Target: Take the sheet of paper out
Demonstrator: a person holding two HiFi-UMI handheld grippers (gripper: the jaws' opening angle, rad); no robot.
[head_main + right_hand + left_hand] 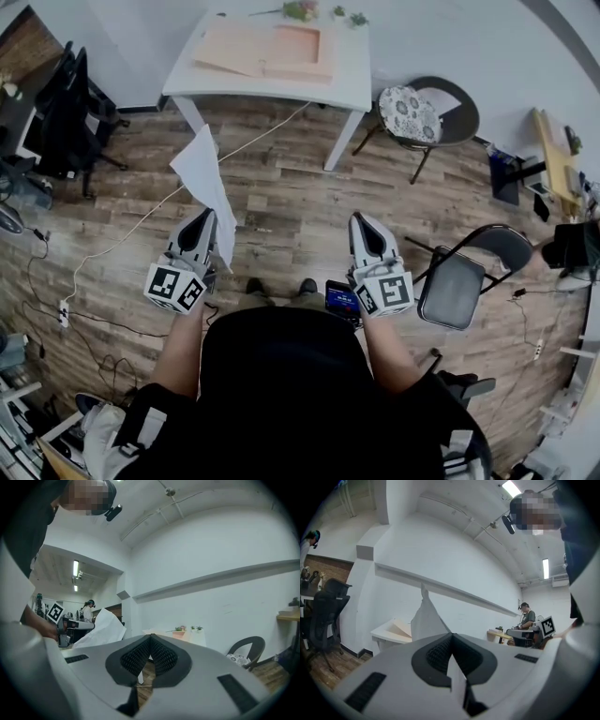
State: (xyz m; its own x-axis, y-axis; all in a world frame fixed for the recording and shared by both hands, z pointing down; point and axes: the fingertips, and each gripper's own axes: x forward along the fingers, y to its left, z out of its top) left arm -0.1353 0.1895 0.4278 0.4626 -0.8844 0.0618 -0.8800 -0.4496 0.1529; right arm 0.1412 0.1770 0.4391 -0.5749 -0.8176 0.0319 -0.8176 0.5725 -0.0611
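Note:
A white sheet of paper (206,176) stands up from my left gripper (208,219), which is shut on its lower edge, and hangs over the wooden floor at about waist height. In the left gripper view the paper (426,619) rises past the closed jaws, with a strip of it pinched between the pads (440,654). My right gripper (360,221) is held level beside the left one, shut with nothing in it. The right gripper view shows its pads (161,654) meeting at the tip, and the paper (101,631) off to the left.
A white table (349,86) ahead carries a pink open folder (267,49) and small plants (302,9). A round patterned chair (411,112) stands right of it, a black folding chair (461,281) near my right side, an office chair (66,108) at far left. A cable (141,217) crosses the floor.

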